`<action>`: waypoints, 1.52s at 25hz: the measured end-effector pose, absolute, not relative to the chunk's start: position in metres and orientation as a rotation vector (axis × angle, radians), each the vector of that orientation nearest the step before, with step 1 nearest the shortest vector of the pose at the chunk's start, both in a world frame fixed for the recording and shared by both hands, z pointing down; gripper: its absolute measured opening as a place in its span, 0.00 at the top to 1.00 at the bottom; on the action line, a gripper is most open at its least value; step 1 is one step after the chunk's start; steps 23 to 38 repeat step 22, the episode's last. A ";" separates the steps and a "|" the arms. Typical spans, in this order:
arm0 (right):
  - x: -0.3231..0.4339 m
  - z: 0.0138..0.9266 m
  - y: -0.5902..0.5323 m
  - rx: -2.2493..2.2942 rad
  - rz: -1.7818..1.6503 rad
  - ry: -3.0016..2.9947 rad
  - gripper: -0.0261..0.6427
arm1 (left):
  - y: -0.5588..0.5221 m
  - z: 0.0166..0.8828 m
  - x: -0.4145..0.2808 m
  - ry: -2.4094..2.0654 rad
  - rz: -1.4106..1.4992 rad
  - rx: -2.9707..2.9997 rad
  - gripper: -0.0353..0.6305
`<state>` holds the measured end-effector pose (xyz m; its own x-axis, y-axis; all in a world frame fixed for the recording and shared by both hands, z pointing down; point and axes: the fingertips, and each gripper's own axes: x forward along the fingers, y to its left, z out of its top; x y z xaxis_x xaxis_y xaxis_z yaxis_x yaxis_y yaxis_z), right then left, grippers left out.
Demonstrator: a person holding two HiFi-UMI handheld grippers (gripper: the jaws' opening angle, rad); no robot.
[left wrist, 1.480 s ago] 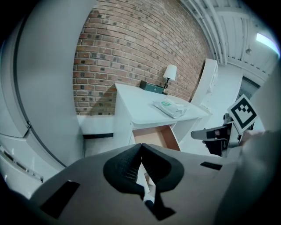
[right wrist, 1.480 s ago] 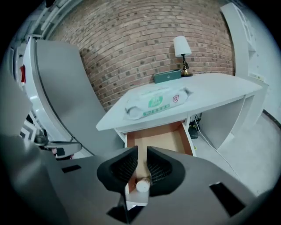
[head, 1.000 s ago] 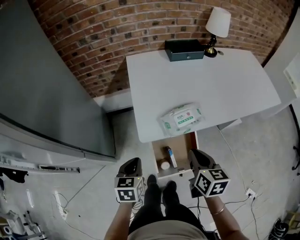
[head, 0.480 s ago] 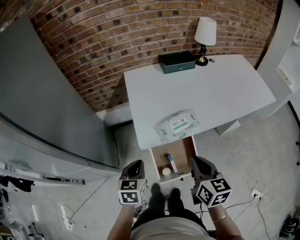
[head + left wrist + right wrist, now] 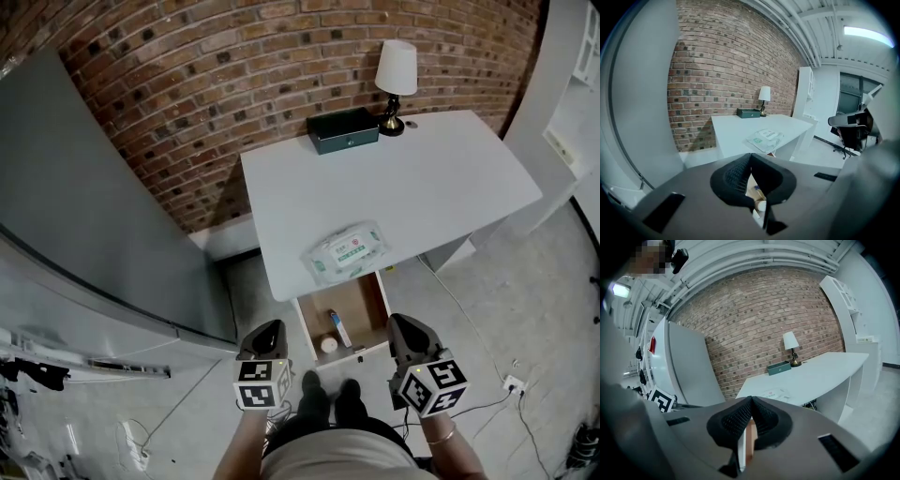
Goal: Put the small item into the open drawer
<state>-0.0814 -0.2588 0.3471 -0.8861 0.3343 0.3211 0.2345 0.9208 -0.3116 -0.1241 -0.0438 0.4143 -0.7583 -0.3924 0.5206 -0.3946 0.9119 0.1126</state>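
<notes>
The wooden drawer (image 5: 367, 302) stands open under the front edge of the white table (image 5: 422, 187). Inside it lie a small white round item (image 5: 328, 345) and a small blue-and-white box (image 5: 340, 328). My left gripper (image 5: 269, 328) hangs just left of the drawer's front, my right gripper (image 5: 401, 322) just right of it, both over the floor. Each is shut with nothing held. In the left gripper view the jaws (image 5: 751, 157) meet at the tips, and the white item (image 5: 761, 205) shows below them. The right gripper (image 5: 751, 400) also has its tips together.
A pack of wet wipes (image 5: 345, 251) lies on the table above the drawer. A dark green box (image 5: 344, 129) and a lamp (image 5: 396, 70) stand by the brick wall. A tall grey cabinet (image 5: 94, 187) fills the left. Cables and a socket strip (image 5: 514, 382) lie on the floor.
Both grippers have drawn back from the drawer, the right one away from its right side. The table and drawer have slid up and left in the head view.
</notes>
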 end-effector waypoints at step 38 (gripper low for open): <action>-0.051 0.348 -0.273 -0.427 0.308 -2.676 0.95 | -0.053 0.397 -0.095 -2.549 0.001 0.548 0.91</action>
